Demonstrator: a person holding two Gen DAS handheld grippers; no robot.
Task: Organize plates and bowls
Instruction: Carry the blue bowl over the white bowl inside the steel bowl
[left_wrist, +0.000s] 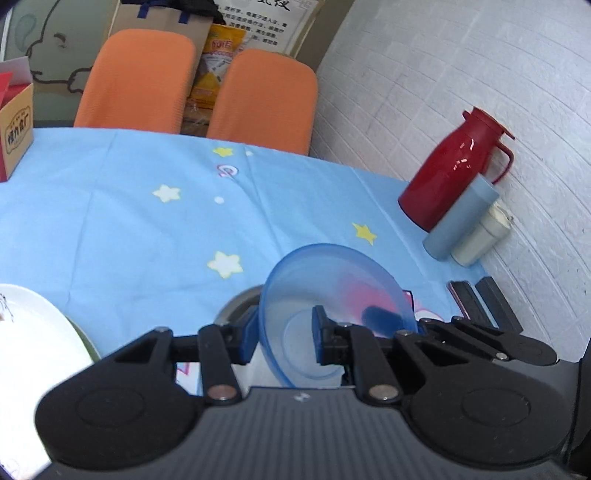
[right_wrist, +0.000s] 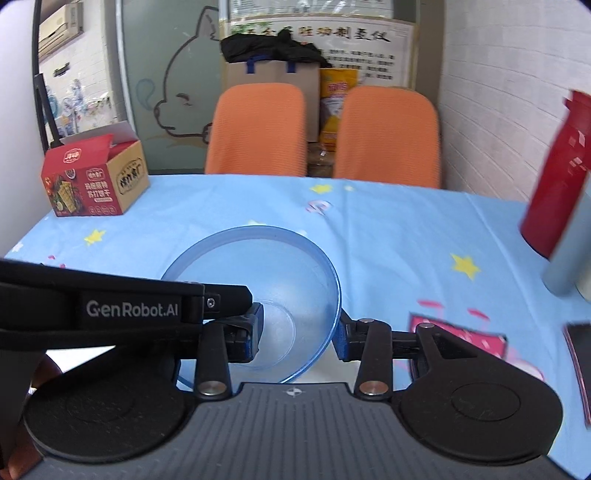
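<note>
A translucent blue bowl (left_wrist: 332, 273) hangs tilted above the blue star-print tablecloth (left_wrist: 147, 221), held from two sides. My left gripper (left_wrist: 284, 334) is shut on its left rim, one pad inside and one outside the wall. My right gripper (right_wrist: 299, 332) is shut on the opposite rim of the same bowl (right_wrist: 258, 258), with its left finger inside. The left gripper's black housing (right_wrist: 129, 306) crosses the right wrist view from the left. A white plate (left_wrist: 29, 332) lies at the lower left with a green rim (left_wrist: 86, 345) under it. A grey metal rim (left_wrist: 236, 306) shows behind the bowl.
A red thermos (left_wrist: 454, 173), a grey-blue cup (left_wrist: 458, 221) and a white cup (left_wrist: 480, 236) stand by the white wall on the right, with a dark phone (left_wrist: 461, 299) near them. A red and brown carton (right_wrist: 96, 177) sits far left. Two orange chairs (right_wrist: 258, 129) stand behind the table.
</note>
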